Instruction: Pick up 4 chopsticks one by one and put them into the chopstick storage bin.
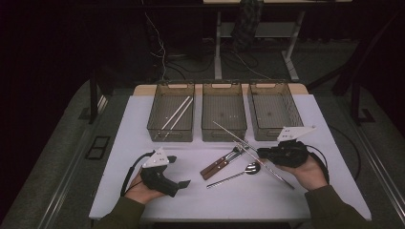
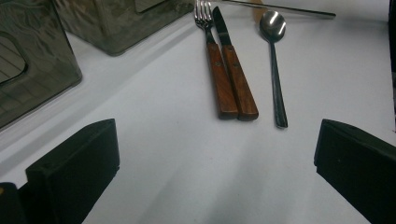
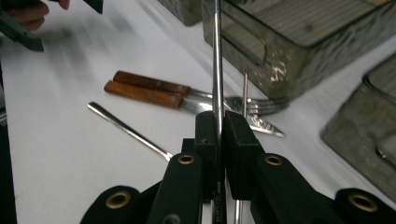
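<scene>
A thin metal chopstick [image 3: 217, 56] is clamped between the closed jaws of the right gripper [image 3: 218, 128], its length running up toward the middle basket [image 1: 224, 112]. A second chopstick [image 3: 244, 88] is seen just beside it. The fork [image 2: 212, 51], knife [image 2: 233, 65] and spoon [image 2: 274, 56] lie between the hands on the white table [image 1: 143, 133]. The left gripper [image 2: 215, 154] is held wide open over bare tabletop, nothing between its jaws.
</scene>
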`<action>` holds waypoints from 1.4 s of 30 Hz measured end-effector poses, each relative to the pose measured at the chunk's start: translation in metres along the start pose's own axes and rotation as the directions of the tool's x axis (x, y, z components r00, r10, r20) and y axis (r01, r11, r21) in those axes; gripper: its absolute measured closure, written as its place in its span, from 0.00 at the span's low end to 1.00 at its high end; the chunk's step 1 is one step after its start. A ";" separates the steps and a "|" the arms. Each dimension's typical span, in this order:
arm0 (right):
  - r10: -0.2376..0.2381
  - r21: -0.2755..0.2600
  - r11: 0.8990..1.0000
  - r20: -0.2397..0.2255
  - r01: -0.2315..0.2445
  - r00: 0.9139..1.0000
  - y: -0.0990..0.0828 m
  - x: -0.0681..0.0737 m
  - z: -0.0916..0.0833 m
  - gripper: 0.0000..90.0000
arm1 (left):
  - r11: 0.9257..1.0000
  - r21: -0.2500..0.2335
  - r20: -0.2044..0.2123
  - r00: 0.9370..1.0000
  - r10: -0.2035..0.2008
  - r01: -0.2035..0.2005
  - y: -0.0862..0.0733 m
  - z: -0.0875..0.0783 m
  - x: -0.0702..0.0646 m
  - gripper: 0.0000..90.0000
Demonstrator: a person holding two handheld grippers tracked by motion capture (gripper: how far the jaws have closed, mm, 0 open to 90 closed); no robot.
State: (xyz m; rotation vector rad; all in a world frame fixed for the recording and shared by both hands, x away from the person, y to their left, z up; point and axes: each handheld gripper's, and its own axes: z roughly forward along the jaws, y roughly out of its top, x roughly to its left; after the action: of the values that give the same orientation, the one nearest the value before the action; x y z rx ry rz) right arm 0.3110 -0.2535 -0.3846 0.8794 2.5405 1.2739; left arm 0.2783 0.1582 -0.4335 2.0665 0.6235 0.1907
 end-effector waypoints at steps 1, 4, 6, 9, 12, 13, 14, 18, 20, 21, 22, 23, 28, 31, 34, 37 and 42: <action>-0.002 -0.001 1.000 -0.001 0.002 1.000 0.003 0.001 0.002 0.93 | 1.000 0.002 -0.001 1.000 0.002 -0.002 0.000 0.000 0.000 0.00; -0.008 -0.014 1.000 -0.002 0.008 1.000 0.011 0.004 0.006 0.93 | 1.000 0.008 -0.001 1.000 0.009 -0.009 0.000 0.001 -0.002 0.00; -0.008 -0.019 1.000 -0.001 0.008 1.000 0.016 0.005 0.008 0.93 | 1.000 0.009 -0.001 1.000 0.010 -0.010 0.000 0.001 -0.002 0.00; -0.010 -0.026 1.000 -0.002 0.010 1.000 0.021 0.006 0.013 0.93 | 1.000 0.012 -0.002 1.000 0.012 -0.012 0.000 0.002 -0.002 0.00; -0.006 -0.026 1.000 -0.003 0.006 1.000 0.026 0.006 0.017 0.93 | 1.000 0.014 -0.003 1.000 0.014 -0.014 0.001 0.003 -0.002 0.00; -0.003 -0.026 1.000 -0.002 0.003 1.000 0.028 0.006 0.018 0.93 | 1.000 0.015 -0.002 1.000 0.013 -0.013 0.001 0.003 -0.002 0.00; -0.003 -0.024 1.000 -0.002 0.003 1.000 0.029 0.006 0.020 0.93 | 1.000 0.017 -0.002 1.000 0.013 -0.013 0.000 0.003 -0.002 0.00; -0.003 -0.016 1.000 0.008 0.003 1.000 0.038 0.006 0.027 0.93 | 1.000 0.020 -0.001 1.000 0.015 -0.015 0.000 0.004 -0.003 0.00; -0.005 -0.009 1.000 0.015 0.005 1.000 0.044 0.006 0.030 0.93 | 1.000 0.021 0.002 1.000 0.016 -0.016 0.000 0.004 -0.003 0.00; -0.003 -0.006 1.000 0.017 0.003 1.000 0.046 0.007 0.032 0.93 | 1.000 0.021 0.003 1.000 0.016 -0.016 0.000 0.004 -0.003 0.00; -0.005 0.000 1.000 0.021 0.005 1.000 0.049 0.007 0.034 0.93 | 1.000 0.021 0.004 1.000 0.013 -0.013 0.000 0.004 -0.003 0.00; -0.006 0.009 1.000 0.025 0.005 1.000 0.051 0.007 0.037 0.93 | 1.000 0.022 0.005 1.000 0.012 -0.012 0.000 0.005 -0.002 0.00; 0.012 0.016 1.000 0.035 -0.013 0.999 0.062 0.004 0.046 0.93 | 1.000 0.025 0.007 1.000 0.014 -0.014 0.000 0.005 -0.002 0.00; 0.027 0.013 1.000 0.041 -0.027 0.999 0.070 0.002 0.050 0.93 | 1.000 0.026 0.007 1.000 0.017 -0.017 0.000 0.005 -0.003 0.00; 0.032 0.008 0.999 0.043 -0.033 0.999 0.080 0.001 0.053 0.93 | 1.000 0.024 0.007 1.000 0.019 -0.019 0.000 0.005 -0.003 0.00; 0.035 0.005 0.999 0.047 -0.036 0.998 0.090 0.000 0.056 0.93 | 1.000 0.023 0.007 1.000 0.020 -0.020 0.000 0.005 -0.003 0.00; 0.043 0.006 0.999 0.058 -0.044 0.997 0.105 0.000 0.066 0.93 | 0.999 0.026 0.007 1.000 0.024 -0.025 0.000 0.005 -0.004 0.00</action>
State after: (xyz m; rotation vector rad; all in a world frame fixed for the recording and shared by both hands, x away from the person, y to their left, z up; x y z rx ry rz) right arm 0.3817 -0.1604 -0.3442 0.9636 2.4960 1.2338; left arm 0.2767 0.1524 -0.4357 2.0994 0.5995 0.1905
